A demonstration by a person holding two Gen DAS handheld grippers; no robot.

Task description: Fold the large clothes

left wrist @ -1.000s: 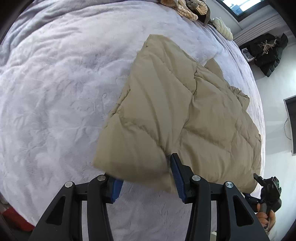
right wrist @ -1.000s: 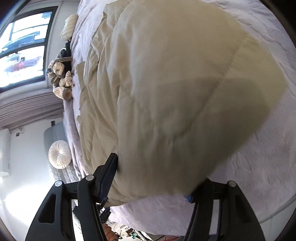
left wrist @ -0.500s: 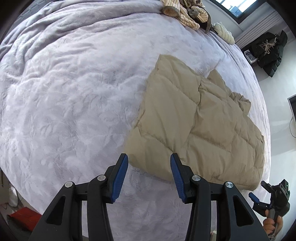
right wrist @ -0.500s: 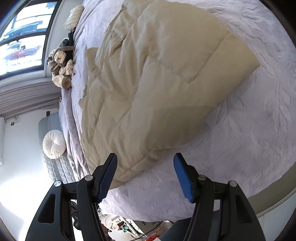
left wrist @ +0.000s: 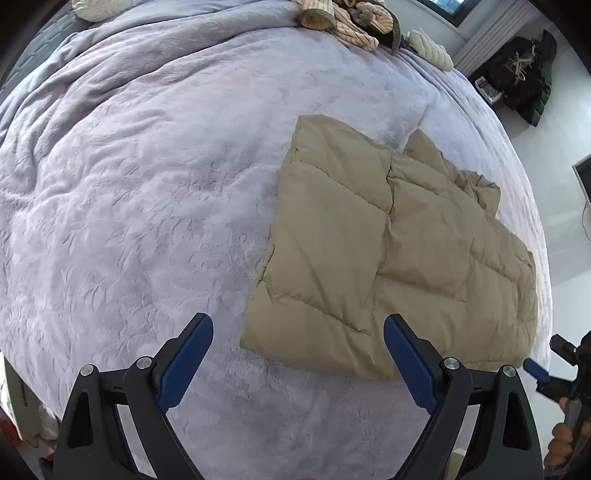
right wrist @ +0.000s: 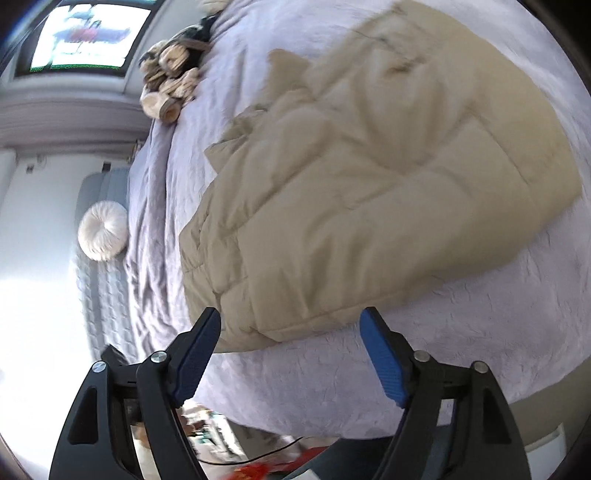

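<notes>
Releasing after a fold, looks like: both left tongs (left wrist: 297,354) and right tongs (right wrist: 290,349) are opening with nothing between them, tan quilted jacket (left wrist: 388,251) lying folded on the lilac bed (left wrist: 147,184); next needs regripping the near edge.

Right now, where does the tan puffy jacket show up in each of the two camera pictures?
Left wrist view: the jacket lies right of centre, on the lilac blanket.
Right wrist view: the jacket fills the centre and upper right.
Shared landmark: the striped bundle of clothes at the bed's far edge.
</notes>
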